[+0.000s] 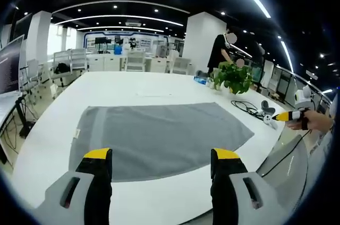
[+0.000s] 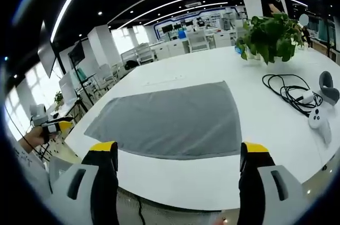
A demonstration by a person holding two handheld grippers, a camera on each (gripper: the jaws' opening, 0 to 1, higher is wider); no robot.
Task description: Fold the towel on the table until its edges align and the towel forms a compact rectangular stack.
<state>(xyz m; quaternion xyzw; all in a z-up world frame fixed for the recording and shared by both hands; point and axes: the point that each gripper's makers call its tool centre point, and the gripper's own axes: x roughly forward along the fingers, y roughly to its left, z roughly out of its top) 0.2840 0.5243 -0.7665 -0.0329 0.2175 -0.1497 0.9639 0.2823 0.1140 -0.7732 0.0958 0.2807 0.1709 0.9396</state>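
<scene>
- One grey towel [image 1: 159,137], spread flat on the table.
- One white table [image 1: 117,84] bearing everything.
- One potted plant [image 2: 270,36] with green leaves.
- One black cable [image 2: 289,91], lying in loops.
- Two white handheld controllers [image 2: 317,118] beside the cable: one pale, one darker at the table's edge.
- Two grippers: the left gripper [image 1: 162,156] and the right gripper [image 2: 180,150], each with two yellow-tipped jaws set wide apart.
- One person [image 1: 219,49] in dark clothes standing behind the plant.
- Several white chairs [image 1: 74,60] in the room beyond; the exact count cannot be told.

A grey towel [image 1: 159,137] lies spread flat and unfolded on the white table [image 1: 114,84], beside its near edge.
</scene>
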